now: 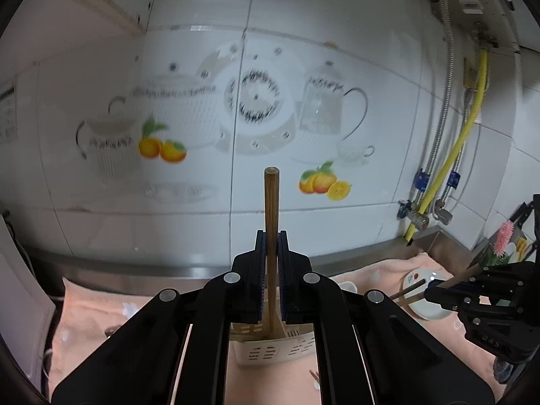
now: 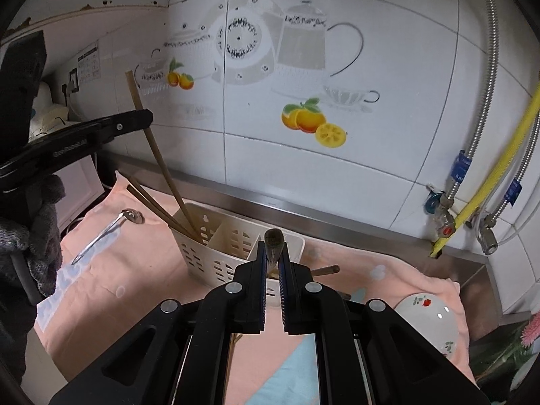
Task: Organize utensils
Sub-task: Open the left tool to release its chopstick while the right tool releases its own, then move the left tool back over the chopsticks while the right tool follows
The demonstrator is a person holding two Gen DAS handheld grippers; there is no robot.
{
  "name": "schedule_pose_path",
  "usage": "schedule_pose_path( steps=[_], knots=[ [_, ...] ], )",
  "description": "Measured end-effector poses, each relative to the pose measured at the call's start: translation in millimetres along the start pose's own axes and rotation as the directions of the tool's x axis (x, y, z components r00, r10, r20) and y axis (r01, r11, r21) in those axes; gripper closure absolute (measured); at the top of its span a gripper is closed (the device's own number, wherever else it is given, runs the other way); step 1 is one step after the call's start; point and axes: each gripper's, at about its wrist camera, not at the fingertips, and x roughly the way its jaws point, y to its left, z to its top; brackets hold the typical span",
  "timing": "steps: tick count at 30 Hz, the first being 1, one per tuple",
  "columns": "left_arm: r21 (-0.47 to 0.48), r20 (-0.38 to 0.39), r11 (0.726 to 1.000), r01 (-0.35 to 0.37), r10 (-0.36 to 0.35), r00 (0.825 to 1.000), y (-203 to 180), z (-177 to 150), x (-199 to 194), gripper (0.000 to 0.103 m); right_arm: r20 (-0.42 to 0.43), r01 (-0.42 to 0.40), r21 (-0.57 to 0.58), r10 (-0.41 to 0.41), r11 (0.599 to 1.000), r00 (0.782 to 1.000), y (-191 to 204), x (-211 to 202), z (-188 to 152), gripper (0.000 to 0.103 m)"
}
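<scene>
The left gripper [image 1: 271, 236] pinched a wooden chopstick [image 1: 271, 202] upright, its lower end reaching down into the left compartment of the cream slotted utensil holder [image 2: 216, 253], where two more chopsticks [image 2: 152, 204] leaned. The right gripper [image 2: 273, 246] was closed on a second dark-tipped chopstick [image 2: 273, 238], held over the holder's right side. The holder stood on a pink towel [image 2: 135, 270] spread over the desk, with a metal spoon [image 2: 111, 227] lying to its left and a floral bowl [image 2: 432, 317] to its right. To finish this step well, the left chopstick should probably be lowered straight until its tip seats inside the compartment, then released gently so it leans with the others rather than tipping the light holder. The right should wait clear of the left.
</scene>
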Motion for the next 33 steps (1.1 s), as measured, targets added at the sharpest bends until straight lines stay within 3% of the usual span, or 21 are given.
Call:
schedule_pose_path(
  steps=[11, 26, 28, 33],
  knots=[
    [-0.002, -0.083, 1.000, -0.009, 0.009, 0.996, 2, -20, 27, 0.097, -0.043, 0.006, 0.008, -0.006, 1.000, 0.999, 0, 24, -5, 0.096],
    [0.019, -0.082, 1.000, 0.000, 0.002, 0.997, -1, -23, 20, 0.096, -0.008, 0.010, 0.042, -0.010, 0.999, 1.000, -7, 22, -7, 0.093],
    [0.013, -0.078, 1.000, 0.008, -0.007, 0.997, -1, -23, 14, 0.095, 0.007, 0.011, 0.049, -0.011, 0.999, 1.000, -7, 14, -6, 0.086],
    [0.021, -0.051, 1.000, 0.018, -0.017, 0.999, -3, -27, -13, 0.092, 0.051, 0.028, 0.039, -0.030, 0.999, 0.998, -4, -9, -13, 0.080]
  ],
)
